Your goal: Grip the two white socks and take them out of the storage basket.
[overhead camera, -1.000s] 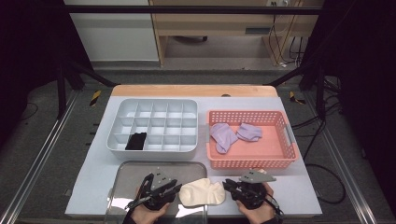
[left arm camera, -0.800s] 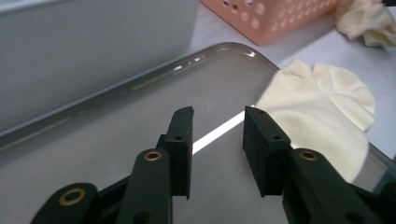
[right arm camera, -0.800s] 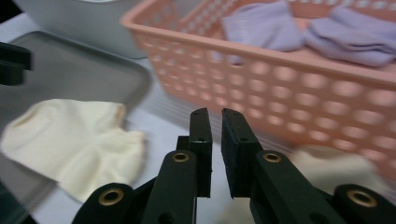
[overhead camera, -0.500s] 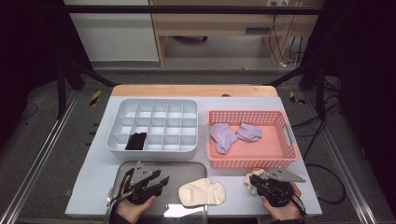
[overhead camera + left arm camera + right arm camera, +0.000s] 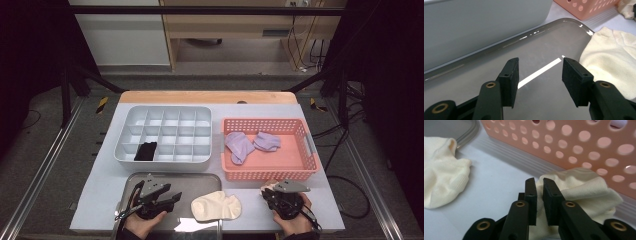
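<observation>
Left claw (image 5: 539, 75) low over the tray (image 5: 200, 181), jaws wide, nothing between them; a cream sock (image 5: 216, 206) lies on the tray's right edge. Right claw (image 5: 539, 195), right of tray beside the basket (image 5: 300, 172), pinches a second sock (image 5: 576, 187), partly hidden.

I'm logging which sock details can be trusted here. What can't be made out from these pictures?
- Right gripper: whether its near-shut jaws pinch the second cream sock; the jaws hide the contact.
- Cream sock: its far side is cut off by the left gripper view's right edge.
- Black item in the grey organizer: too small in the high view to identify.
</observation>
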`<state>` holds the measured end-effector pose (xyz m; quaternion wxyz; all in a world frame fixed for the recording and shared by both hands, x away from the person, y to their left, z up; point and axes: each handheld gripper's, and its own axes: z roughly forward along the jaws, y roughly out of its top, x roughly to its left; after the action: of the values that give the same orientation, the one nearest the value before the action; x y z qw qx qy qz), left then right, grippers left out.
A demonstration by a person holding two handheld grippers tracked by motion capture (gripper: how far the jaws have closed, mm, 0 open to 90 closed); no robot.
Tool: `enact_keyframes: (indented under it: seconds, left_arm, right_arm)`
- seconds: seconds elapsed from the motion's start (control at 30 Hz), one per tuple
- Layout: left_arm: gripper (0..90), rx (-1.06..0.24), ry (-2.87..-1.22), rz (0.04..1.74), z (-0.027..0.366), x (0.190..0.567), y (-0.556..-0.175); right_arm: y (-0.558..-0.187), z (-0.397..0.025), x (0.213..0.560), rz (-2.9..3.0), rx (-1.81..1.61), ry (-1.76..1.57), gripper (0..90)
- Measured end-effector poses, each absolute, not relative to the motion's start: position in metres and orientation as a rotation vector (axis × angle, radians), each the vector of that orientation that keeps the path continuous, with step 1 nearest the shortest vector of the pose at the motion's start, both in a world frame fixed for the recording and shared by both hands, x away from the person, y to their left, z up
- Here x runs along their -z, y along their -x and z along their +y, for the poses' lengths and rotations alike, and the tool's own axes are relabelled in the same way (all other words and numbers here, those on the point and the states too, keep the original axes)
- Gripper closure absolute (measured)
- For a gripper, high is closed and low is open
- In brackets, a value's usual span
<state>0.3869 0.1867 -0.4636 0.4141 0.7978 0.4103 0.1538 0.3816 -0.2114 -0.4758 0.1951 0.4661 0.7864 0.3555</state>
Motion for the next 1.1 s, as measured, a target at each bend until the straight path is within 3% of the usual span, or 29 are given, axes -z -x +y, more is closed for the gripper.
enact_keyframes:
  seconds: [0.33,0.5,0.77,1.1]
  left_arm:
    - [46.5,-0.366,-2.011,1.019,0.186,0.464,-0.387]
    - [45.8,-0.367,-2.012,1.017,0.186,0.464,-0.388]
    - [44.3,-0.364,-2.007,1.027,0.186,0.465,-0.388]
    - [44.0,-0.364,-2.007,1.021,0.186,0.464,-0.386]
  right_arm:
    - [-0.387,-0.200,0.459,2.157,-1.158,-1.324,85.5]
    - [-0.397,-0.192,0.466,2.205,-1.162,-1.302,80.6]
    - [-0.380,-0.219,0.448,2.093,-1.226,-1.298,77.5]
    - [-0.374,-0.237,0.467,2.166,-1.089,-1.342,78.4]
